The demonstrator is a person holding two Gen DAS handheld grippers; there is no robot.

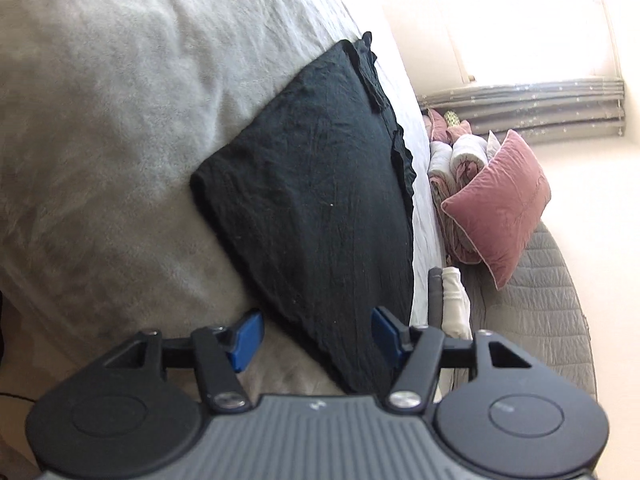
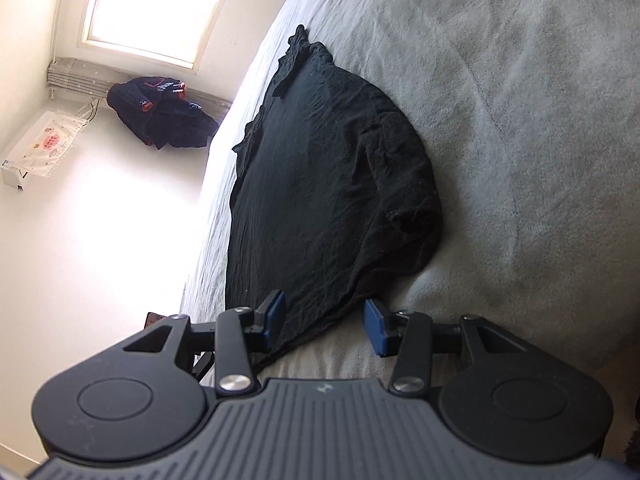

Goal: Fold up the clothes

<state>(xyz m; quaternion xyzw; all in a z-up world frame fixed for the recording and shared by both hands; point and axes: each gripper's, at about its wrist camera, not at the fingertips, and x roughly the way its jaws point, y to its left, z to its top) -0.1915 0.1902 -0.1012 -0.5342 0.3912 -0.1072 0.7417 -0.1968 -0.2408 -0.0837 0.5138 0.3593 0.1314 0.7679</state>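
Observation:
A black garment (image 1: 316,184) lies partly folded on the grey blanket (image 1: 100,120) of a bed, with ruffled edges at its far end. In the left wrist view my left gripper (image 1: 318,338) stands open, and the garment's near corner runs between its blue pads (image 1: 248,340) without being pinched. In the right wrist view the same garment (image 2: 320,184) stretches away over the blanket (image 2: 520,120). My right gripper (image 2: 326,322) is open over its near edge. The left blue pad (image 2: 276,316) sits at the cloth and the other is over bare blanket.
A pink cushion (image 1: 496,200), rolled bedding (image 1: 460,160) and a grey quilted cover (image 1: 532,312) lie beyond the bed's edge. In the right wrist view a heap of dark clothes (image 2: 160,116) sits below a bright window (image 2: 160,0), near a white wall unit (image 2: 40,148).

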